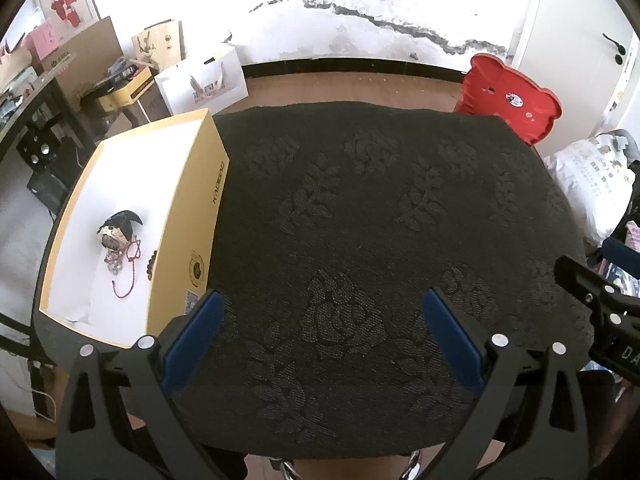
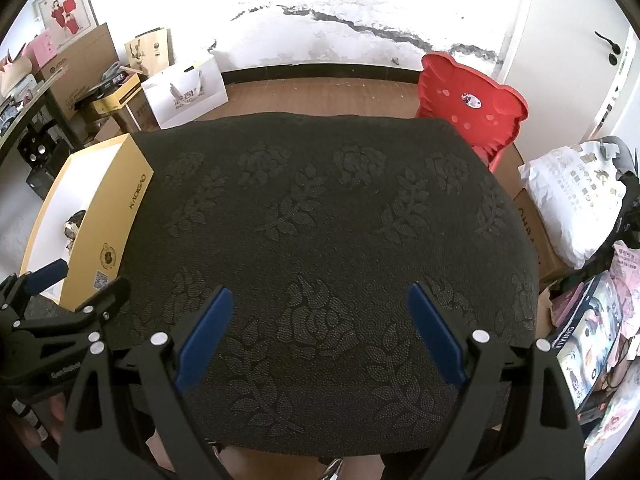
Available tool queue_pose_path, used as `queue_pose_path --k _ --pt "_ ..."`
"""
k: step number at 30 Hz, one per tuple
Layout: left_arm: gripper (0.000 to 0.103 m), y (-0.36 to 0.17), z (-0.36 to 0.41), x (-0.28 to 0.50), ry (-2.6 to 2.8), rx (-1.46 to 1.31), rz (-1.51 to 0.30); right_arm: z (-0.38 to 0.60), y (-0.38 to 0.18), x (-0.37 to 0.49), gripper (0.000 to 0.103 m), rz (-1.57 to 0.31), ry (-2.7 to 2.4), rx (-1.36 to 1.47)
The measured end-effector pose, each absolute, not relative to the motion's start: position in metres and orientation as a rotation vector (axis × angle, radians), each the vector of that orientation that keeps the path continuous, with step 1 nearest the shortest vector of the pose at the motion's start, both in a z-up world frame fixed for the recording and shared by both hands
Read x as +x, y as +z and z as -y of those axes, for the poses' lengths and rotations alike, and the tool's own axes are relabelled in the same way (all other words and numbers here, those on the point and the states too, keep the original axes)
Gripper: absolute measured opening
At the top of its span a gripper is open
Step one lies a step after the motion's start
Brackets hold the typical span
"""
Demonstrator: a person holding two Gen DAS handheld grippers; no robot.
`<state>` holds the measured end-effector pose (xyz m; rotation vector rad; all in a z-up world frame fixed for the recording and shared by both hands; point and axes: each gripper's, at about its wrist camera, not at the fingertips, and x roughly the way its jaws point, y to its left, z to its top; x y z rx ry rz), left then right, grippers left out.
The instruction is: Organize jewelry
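A yellow box point(image 1: 188, 216) with a white inside stands at the left edge of a table covered in black floral cloth point(image 1: 360, 240). Jewelry lies in it: a dark claw-shaped hair clip point(image 1: 120, 226), beads and a red cord point(image 1: 128, 272). My left gripper point(image 1: 324, 308) is open and empty over the cloth, just right of the box. My right gripper point(image 2: 320, 304) is open and empty above the cloth's middle. The box also shows in the right wrist view point(image 2: 108, 220), with the left gripper's fingers point(image 2: 48, 272) beside it.
A red bear-shaped plastic chair point(image 2: 476, 108) stands behind the table. White paper bags point(image 1: 204, 84) and cardboard boxes point(image 1: 80, 60) sit at the back left. Bags and printed boxes point(image 2: 576, 208) pile up on the right. A white door point(image 2: 580, 40) is at the far right.
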<state>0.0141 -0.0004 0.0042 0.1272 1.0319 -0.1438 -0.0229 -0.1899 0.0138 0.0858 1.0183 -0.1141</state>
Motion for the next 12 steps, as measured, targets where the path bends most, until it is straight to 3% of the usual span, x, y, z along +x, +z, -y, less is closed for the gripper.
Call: queue_pose_path --k 12 --pt "0.097 0.005 -0.0071 0.0132 -0.153 0.076 -1.041 0.1897 0.0141 -0.0226 0.086 -1.017 -0.114 0.086"
